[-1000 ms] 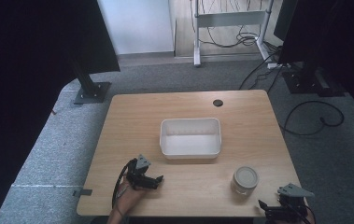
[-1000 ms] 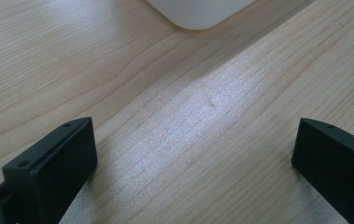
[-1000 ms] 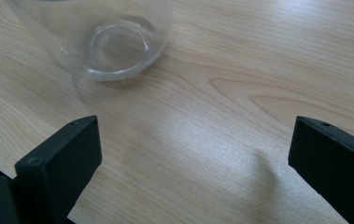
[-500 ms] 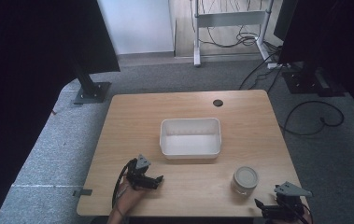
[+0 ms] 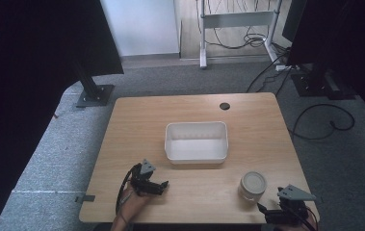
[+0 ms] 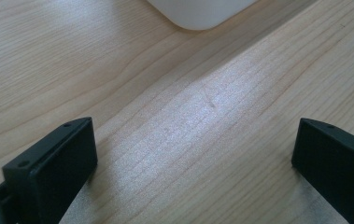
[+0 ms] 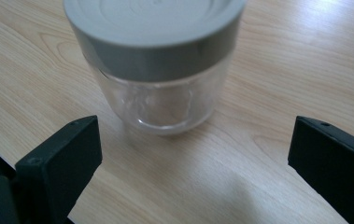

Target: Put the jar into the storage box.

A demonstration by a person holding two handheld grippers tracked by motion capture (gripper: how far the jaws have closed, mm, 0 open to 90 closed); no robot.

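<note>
A clear glass jar with a grey lid stands upright near the table's front right. Just behind it, at the table's front right corner, my right gripper is open, and the jar sits just ahead of its jaws, apart from them. A white rectangular bin rests at the table's centre and looks empty. Low over the front left of the table, my left gripper is open with bare wood between its jaws, pointing towards the bin's corner.
The wooden table has a round cable hole near its far edge. Grey carpet surrounds it, with black stand bases at the left and cables on the floor at the right.
My right gripper has edged slightly left towards the jar. The left gripper, the jar and the bin have stayed put.
</note>
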